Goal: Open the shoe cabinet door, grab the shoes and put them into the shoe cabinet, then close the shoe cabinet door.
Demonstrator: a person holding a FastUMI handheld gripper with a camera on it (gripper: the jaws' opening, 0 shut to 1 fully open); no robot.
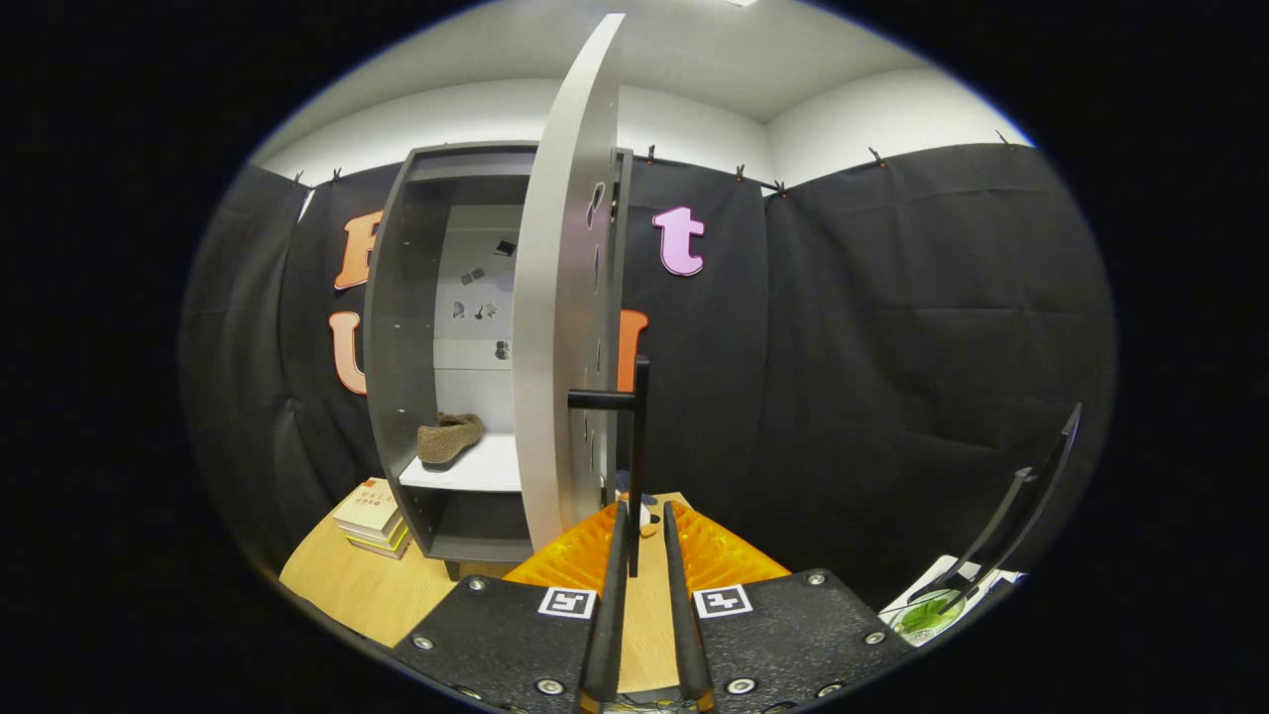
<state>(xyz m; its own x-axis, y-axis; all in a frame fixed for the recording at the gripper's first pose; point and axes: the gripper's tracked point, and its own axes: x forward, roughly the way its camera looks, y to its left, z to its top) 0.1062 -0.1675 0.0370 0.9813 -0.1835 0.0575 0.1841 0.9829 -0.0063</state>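
The gripper (642, 518) is closed around the black bar handle (634, 451) of the open cabinet door (560, 297). A brown shoe (448, 437) is seen on the cabinet's white shelf (476, 468).

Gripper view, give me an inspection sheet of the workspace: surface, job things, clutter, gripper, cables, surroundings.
Surface: light wooden table top carrying the cabinet.
Job's things: grey shoe cabinet with its door swung open, edge toward the camera; one brown shoe lies on the white shelf inside; black bar handle on the door.
Clutter: stack of books left of the cabinet's foot; a green round item on white paper at far right, beside a slanted black bar.
Gripper: gripper narrowly parted, fingers either side of the handle's lower end; contact cannot be told.
Cables: nothing seen.
Surroundings: black cloth booth wall, white wall above.
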